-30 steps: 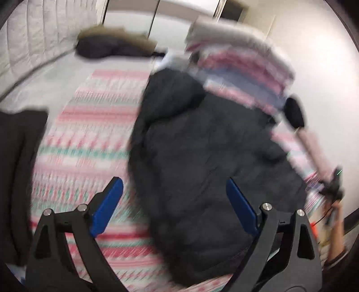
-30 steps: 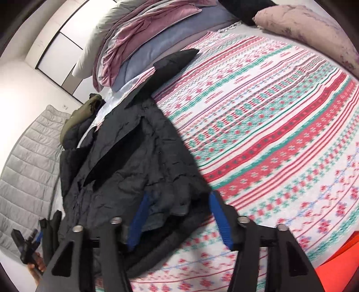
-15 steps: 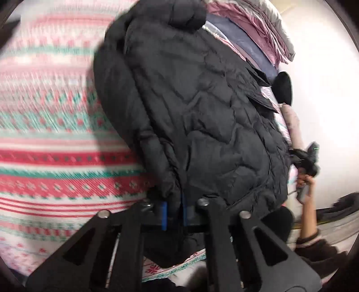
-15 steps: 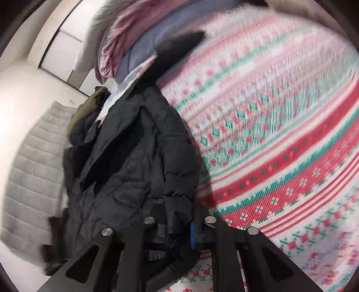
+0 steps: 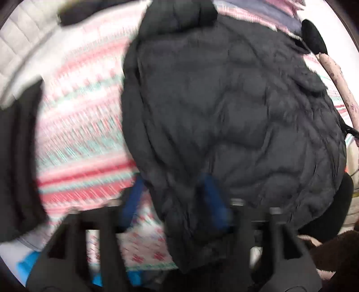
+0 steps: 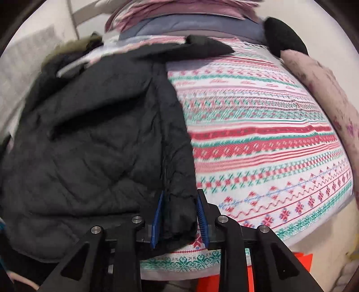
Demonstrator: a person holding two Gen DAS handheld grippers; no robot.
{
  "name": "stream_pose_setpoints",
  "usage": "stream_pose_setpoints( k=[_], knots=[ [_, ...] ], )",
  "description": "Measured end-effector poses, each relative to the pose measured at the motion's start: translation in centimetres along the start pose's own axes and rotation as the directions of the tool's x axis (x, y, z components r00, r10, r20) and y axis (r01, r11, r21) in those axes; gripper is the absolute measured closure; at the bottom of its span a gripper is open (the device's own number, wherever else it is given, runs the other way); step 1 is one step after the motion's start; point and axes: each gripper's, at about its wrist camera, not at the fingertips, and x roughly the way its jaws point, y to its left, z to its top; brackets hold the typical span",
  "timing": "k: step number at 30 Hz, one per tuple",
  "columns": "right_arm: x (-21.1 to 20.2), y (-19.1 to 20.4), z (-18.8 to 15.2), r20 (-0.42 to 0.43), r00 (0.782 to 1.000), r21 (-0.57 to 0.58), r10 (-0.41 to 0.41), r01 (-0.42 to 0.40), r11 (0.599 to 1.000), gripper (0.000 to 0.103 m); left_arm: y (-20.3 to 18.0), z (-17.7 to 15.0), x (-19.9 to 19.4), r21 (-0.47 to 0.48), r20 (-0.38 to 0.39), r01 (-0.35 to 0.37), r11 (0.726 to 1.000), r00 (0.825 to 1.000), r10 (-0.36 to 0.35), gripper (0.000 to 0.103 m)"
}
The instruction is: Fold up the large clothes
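A large black quilted jacket (image 5: 235,107) lies spread on a bed with a red, green and white patterned cover (image 5: 80,134). In the blurred left wrist view my left gripper (image 5: 175,197) has its blue fingers apart around the jacket's near hem edge. In the right wrist view the jacket (image 6: 94,143) fills the left half. My right gripper (image 6: 179,215) is shut on the jacket's near right corner, a thick fold of fabric between the blue pads (image 6: 157,215).
Stacked pink, grey and blue bedding (image 6: 190,20) lies at the head of the bed. A pink floral pillow (image 6: 332,94) and a black cushion (image 6: 285,36) sit at the right. Another dark garment (image 5: 18,161) lies left. A padded grey wall (image 5: 20,45) stands beyond.
The left gripper, shut on the hem half a second ago, has opened its fingers. The right gripper stays closed on the corner and both views have swung over the jacket.
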Motion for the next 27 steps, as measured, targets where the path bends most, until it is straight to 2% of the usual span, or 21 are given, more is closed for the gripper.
stream_pose_setpoints(
  k=[3, 5, 6, 7, 12, 15, 19, 22, 24, 27],
  knots=[
    [-2.2, -0.1, 2.7, 0.046, 0.998, 0.033, 0.035, -0.036, 0.999, 0.066, -0.1, 3.1, -2.2, 0.026, 0.094, -0.035, 0.999, 0.995, 0.032, 0.028],
    [-3.3, 0.9, 5.1, 0.091, 0.994, 0.037, 0.054, -0.057, 0.998, 0.05, -0.6, 5.6, -2.8, 0.036, 0.13, -0.033, 0.999, 0.991, 0.029, 0.025],
    [-3.9, 1.8, 6.5, 0.121, 0.99, 0.04, 0.07, -0.075, 0.996, 0.037, -0.9, 7.1, -2.9, 0.037, 0.147, -0.044, 0.998, 0.988, 0.038, 0.024],
    [-4.1, 2.9, 7.6, 0.147, 0.985, 0.045, 0.087, -0.095, 0.995, 0.031, -1.3, 8.9, -2.6, 0.042, 0.165, -0.051, 0.998, 0.985, 0.044, 0.024],
    [-3.3, 7.9, 13.1, 0.198, 0.97, 0.078, 0.139, -0.157, 0.984, 0.03, -6.7, 15.4, -1.4, 0.115, 0.232, -0.033, 0.993, 0.973, 0.006, 0.022],
    [-1.0, 11.3, 16.1, 0.211, 0.961, 0.094, 0.18, -0.203, 0.975, 0.03, -9.3, 19.2, 0.6, 0.195, 0.262, -0.086, 0.977, 0.964, 0.033, 0.022],
    [3.2, 13.2, 16.6, 0.232, 0.942, 0.13, 0.243, -0.278, 0.952, 0.03, -11.8, 22.8, 3.9, 0.298, 0.3, -0.158, 0.942, 0.952, 0.065, 0.022],
    [6.6, 14.2, 16.6, 0.165, 0.975, 0.127, 0.149, -0.171, 0.977, 0.03, -14.0, 25.8, 6.8, 0.371, 0.316, -0.21, 0.905, 0.944, 0.09, 0.022],
    [8.1, 14.5, 16.4, 0.16, 0.982, 0.102, 0.098, -0.116, 0.988, 0.03, -14.9, 27.3, 8.9, 0.406, 0.304, -0.228, 0.885, 0.947, 0.105, 0.022],
    [10.0, 14.4, 16.1, 0.104, 0.993, 0.106, 0.048, -0.059, 0.993, 0.03, -15.5, 28.9, 12.4, 0.438, 0.258, -0.292, 0.85, 0.947, 0.192, 0.028]
  ],
)
